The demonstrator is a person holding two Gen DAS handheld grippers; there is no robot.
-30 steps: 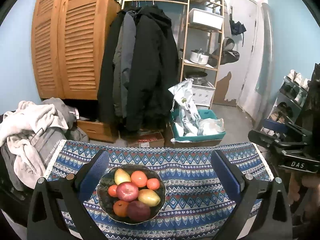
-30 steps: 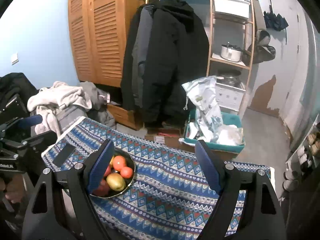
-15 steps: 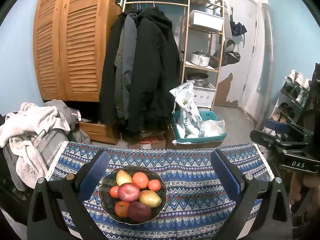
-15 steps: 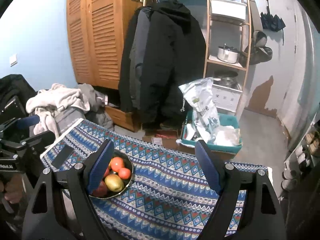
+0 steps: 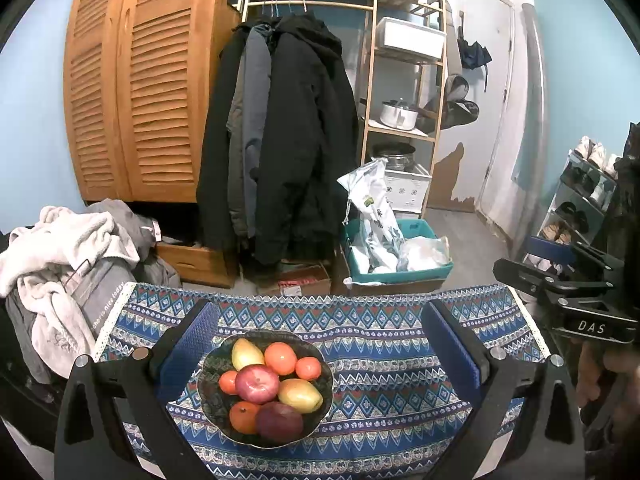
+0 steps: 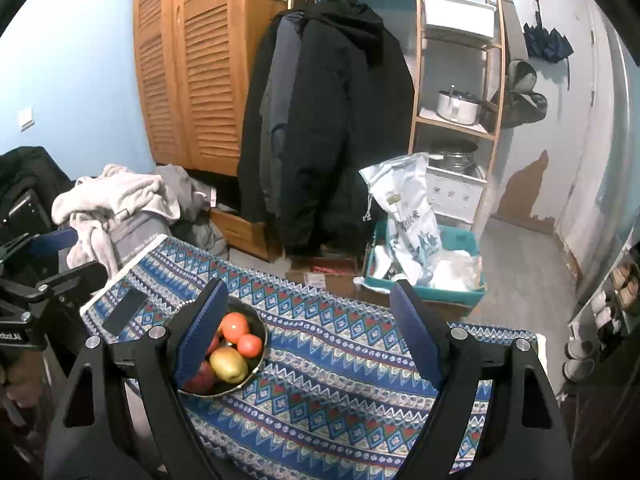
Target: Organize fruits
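Observation:
A dark bowl (image 5: 212, 396) sits on the left part of a table under a blue patterned cloth (image 5: 380, 360). It holds several fruits: a red apple (image 5: 257, 382), a yellow mango (image 5: 300, 395), a pear (image 5: 246, 353), oranges and a dark purple fruit (image 5: 279, 421). My left gripper (image 5: 320, 344) hangs open above the table with nothing between its pads, the bowl just inside its left finger. My right gripper (image 6: 312, 328) is open and empty too, over the middle of the cloth; its left finger hides part of the bowl (image 6: 256, 356).
Beyond the far table edge are a teal bin (image 5: 400, 268) with bags, hanging coats (image 5: 288, 140), a louvred wooden wardrobe (image 5: 140, 80) and a shelf rack. A heap of clothes (image 5: 60, 264) lies left of the table. A dark flat object (image 6: 125, 310) rests on the cloth's left corner.
The view in both wrist cameras has tipped slightly, so the bowl and room sit a little differently in frame. Both grippers stay open; no fruit has moved.

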